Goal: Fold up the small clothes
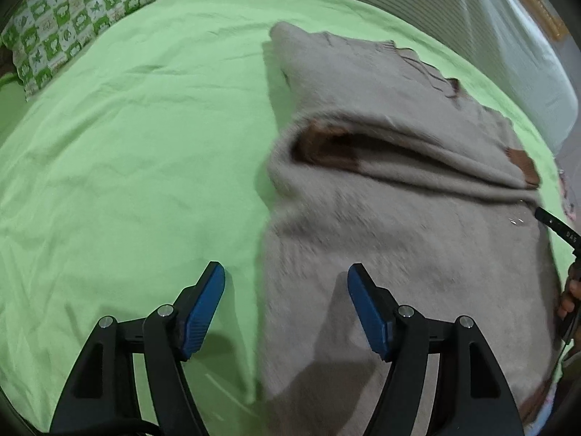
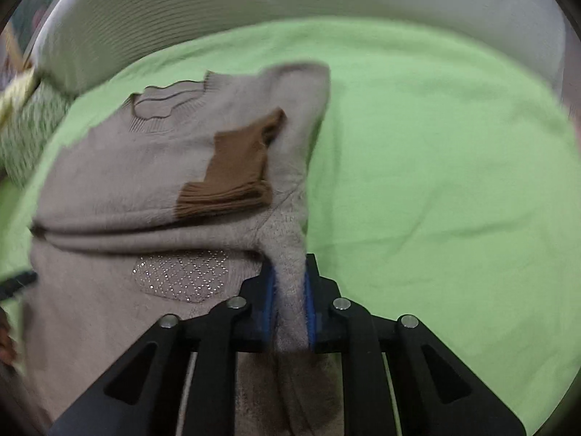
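Observation:
A fuzzy beige sweater (image 1: 399,218) with brown cuffs lies partly folded on the green bedsheet (image 1: 127,145). In the left wrist view my left gripper (image 1: 287,276) hangs open over the sweater's left edge, one blue pad above the sheet, the other above the knit; nothing sits between them. In the right wrist view my right gripper (image 2: 288,283) is shut on the sweater's (image 2: 145,189) right edge, a ridge of beige knit pinched between its blue pads. A brown cuff (image 2: 232,178) lies folded across the chest, and a sparkly patch (image 2: 181,276) shows below it.
A green-and-white patterned pillow (image 1: 72,25) lies at the far left corner of the bed. A white ribbed headboard or cover (image 2: 218,18) runs along the far side. The other gripper and a hand (image 1: 570,290) show at the right edge of the left wrist view.

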A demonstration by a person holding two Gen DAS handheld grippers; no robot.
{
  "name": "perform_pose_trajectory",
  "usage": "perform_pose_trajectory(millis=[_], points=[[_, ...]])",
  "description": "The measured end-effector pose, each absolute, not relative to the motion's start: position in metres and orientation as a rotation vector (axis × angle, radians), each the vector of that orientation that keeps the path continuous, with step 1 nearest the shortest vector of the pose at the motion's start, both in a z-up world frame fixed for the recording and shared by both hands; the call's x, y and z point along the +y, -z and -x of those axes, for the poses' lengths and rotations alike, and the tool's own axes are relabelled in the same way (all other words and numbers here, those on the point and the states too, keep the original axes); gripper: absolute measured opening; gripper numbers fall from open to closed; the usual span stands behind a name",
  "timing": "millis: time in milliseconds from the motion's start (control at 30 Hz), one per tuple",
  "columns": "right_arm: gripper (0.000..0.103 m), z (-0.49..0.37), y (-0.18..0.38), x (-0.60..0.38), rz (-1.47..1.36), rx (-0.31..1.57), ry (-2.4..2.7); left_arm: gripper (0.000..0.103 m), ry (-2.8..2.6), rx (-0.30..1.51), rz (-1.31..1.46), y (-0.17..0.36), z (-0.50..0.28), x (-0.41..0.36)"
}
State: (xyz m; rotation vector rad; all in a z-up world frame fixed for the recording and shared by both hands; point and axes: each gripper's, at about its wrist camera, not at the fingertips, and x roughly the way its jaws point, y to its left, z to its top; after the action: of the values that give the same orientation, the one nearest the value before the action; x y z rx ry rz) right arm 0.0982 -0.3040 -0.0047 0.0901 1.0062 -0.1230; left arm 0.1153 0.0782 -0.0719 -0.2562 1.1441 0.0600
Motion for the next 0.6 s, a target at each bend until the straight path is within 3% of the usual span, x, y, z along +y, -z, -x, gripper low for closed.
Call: perform_pose_trajectory(millis=[167, 233, 600], points=[[0.052, -0.048, -0.031, -0.310, -0.128, 0.938, 0.134, 0.071, 0.014, 1.164, 0.344, 0.068, -0.073, 0.071], [0.056, -0.018, -0.040, -0.315, -0.137, 0.912, 0.134, 0.071, 0.040, 1.169, 0.375, 0.066, -0.053, 0.068], [0.057, 0.109, -0.031, -0.322, -0.285, 0.905, 0.149, 0.081, 0.123, 1.198, 0.430, 0.070, 0.055, 0.042]])
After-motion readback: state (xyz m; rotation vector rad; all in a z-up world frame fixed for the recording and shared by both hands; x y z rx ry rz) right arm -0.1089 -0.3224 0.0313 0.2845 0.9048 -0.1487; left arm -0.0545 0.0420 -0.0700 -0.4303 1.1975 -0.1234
